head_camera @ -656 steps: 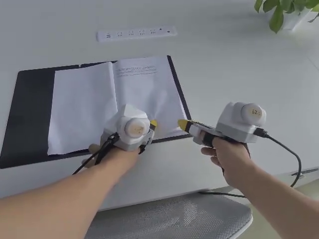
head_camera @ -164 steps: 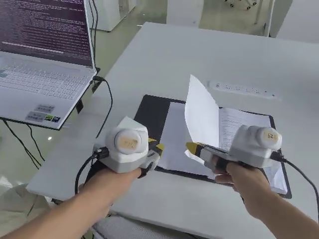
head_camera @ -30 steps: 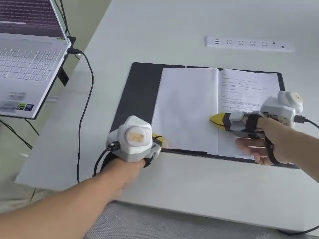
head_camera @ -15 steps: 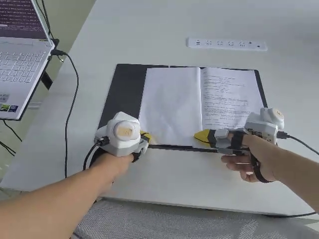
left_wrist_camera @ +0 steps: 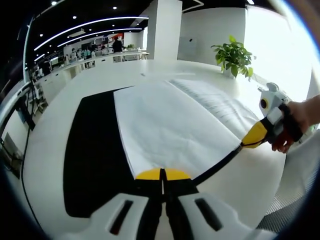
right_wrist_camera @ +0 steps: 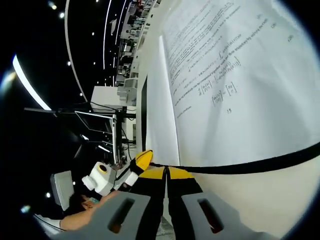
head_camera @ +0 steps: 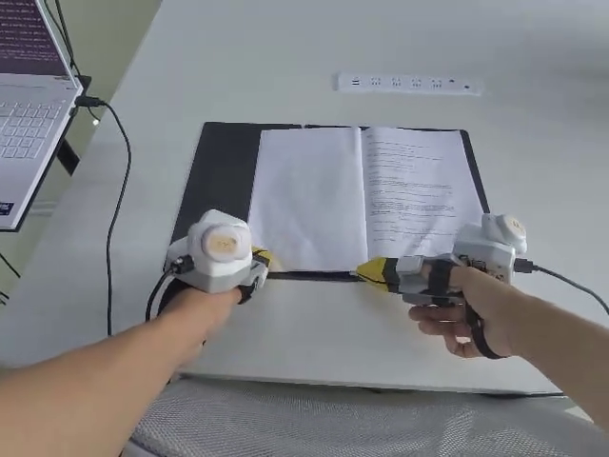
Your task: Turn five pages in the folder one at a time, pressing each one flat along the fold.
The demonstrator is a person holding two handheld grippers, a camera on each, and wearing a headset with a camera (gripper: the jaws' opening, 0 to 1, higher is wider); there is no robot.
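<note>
1. Two cues mark the far left in the head view: an open laptop (head_camera: 24,105) sits on a side surface, and a dark cable (head_camera: 116,181) runs from it down over the white table (head_camera: 285,57).
2. The left gripper (head_camera: 259,258) rests at the folder's near edge, by the lower left corner of the blank page. In the left gripper view its yellow-tipped jaws are pressed together with nothing between them.
3. The folder (head_camera: 221,176) lies open and flat in the middle of the table, with its black inner cover bare on the left.
4. The blank page (head_camera: 304,195) lies flat on the left of the fold, and the printed page (head_camera: 419,186) lies flat on the right.
5. A white power strip (head_camera: 409,84) lies beyond the folder's far edge, apart from it.
6. The right gripper (head_camera: 373,272) points left at the folder's near edge, just below the fold. In the right gripper view its jaws are pressed together, holding nothing, with the tips at the black border.
7. A potted plant (left_wrist_camera: 235,55) shows in the left gripper view beyond the printed page.
</note>
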